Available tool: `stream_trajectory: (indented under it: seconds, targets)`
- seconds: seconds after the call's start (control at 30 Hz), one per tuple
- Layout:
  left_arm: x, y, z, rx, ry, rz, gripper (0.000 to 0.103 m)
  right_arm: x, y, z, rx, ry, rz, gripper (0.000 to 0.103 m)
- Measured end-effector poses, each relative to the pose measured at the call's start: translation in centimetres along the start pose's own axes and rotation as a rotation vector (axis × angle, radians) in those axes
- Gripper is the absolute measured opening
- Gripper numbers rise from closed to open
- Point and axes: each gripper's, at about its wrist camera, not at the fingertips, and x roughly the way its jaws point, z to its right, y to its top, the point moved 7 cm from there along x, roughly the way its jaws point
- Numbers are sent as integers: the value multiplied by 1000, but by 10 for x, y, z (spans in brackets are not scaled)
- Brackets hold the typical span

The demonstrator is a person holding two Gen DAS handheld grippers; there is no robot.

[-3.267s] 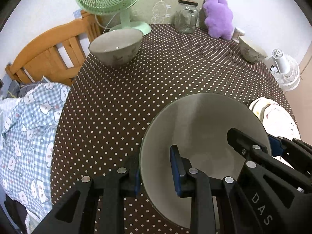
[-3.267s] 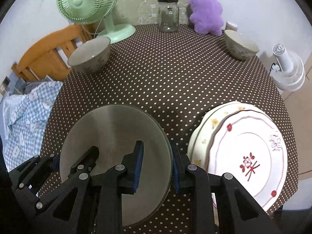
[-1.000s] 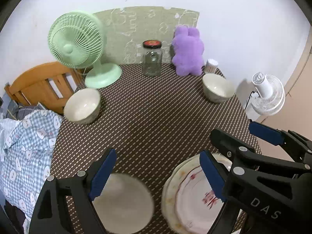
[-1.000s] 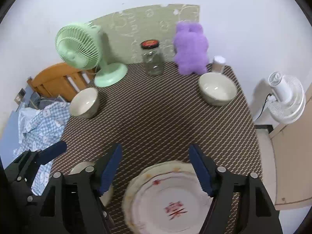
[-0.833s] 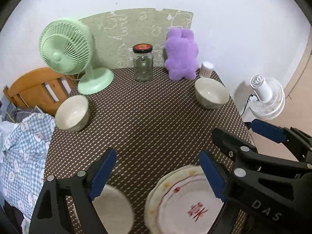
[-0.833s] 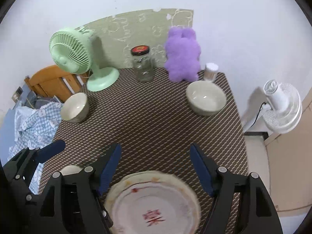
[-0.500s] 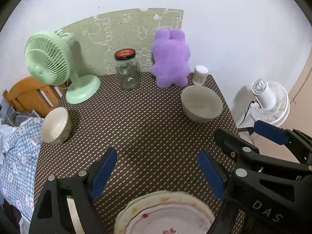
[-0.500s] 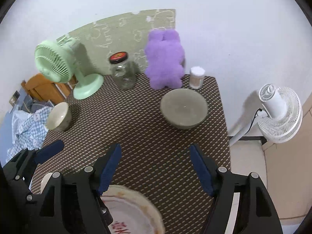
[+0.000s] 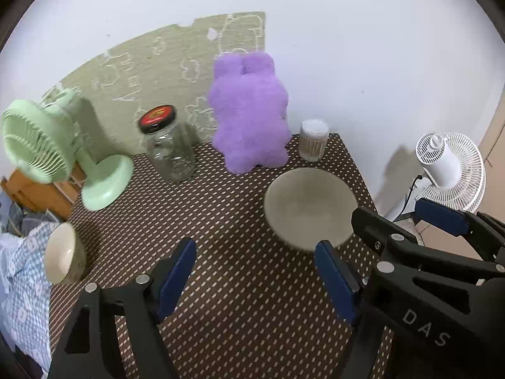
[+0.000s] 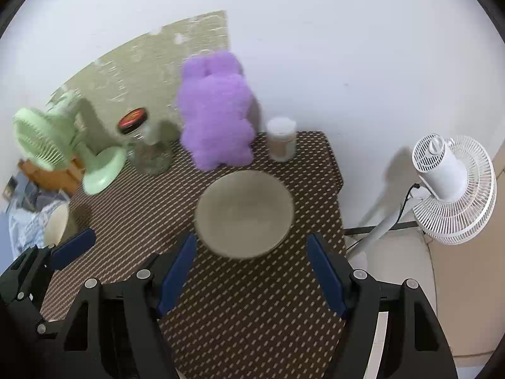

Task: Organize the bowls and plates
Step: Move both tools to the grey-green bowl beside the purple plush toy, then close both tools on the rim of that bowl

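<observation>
On the dotted brown table (image 10: pixel 252 315), near the back right corner, sits a grey bowl (image 10: pixel 244 213). It stands in front of a purple plush toy (image 10: pixel 216 117) and near a small tub with a white lid (image 10: pixel 281 143). A second bowl (image 9: pixel 61 252) rests at the left edge of the table, well apart from the first, beside a blue checked cloth (image 9: pixel 19 287).

Both tools are empty, and the step in hand looks like reaching for the grey bowl. No plates show in these two views.

The right gripper (image 10: pixel 251 276) is wide open with nothing between its blue pads. It points down at a slant, and the bowl sits just past its tips, lined up with the gap. The left gripper (image 9: pixel 255 279) is open too, and holds nothing. Its jaws have just been closing a little, with only bare table between them. From its view the grey bowl lies off to the right, just past its right pad.

Next, I think the right gripper should go forward and down so one pad slips inside the bowl and the other stays outside the rim. Then it can squeeze the wall and lift. The bowl is smooth and round, so a weak or crooked pinch may let it tip or slide.

A green fan (image 9: pixel 41 148), a glass jar with a red lid (image 9: pixel 167 147) and a white fan (image 10: pixel 451 186) stand around, out of the way.
</observation>
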Motion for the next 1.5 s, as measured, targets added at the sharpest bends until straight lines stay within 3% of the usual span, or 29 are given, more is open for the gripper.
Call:
stream_trajectory:
  seconds: [0.23, 0.4, 0.53, 0.9, 1.1, 1.5]
  targets:
    - [46, 13, 20, 15, -2, -22, 74, 41, 7, 30, 58, -28, -27, 75]
    - [81, 10, 23, -21, -21, -78, 54, 70, 7, 34, 46, -31, -51, 75]
    - [98, 8, 25, -17, 2, -79, 48, 93, 5, 38, 65, -44, -63, 74]
    - [129, 4, 23, -20, 41, -129, 27, 132, -2, 38, 87, -21, -110, 44]
    - [134, 5, 25, 4, 53, -128, 26, 140, -5, 35, 85, -5, -118, 27]
    - [125, 0, 29, 26, 36, -150, 26, 131, -11, 35, 79, -21, -129, 27]
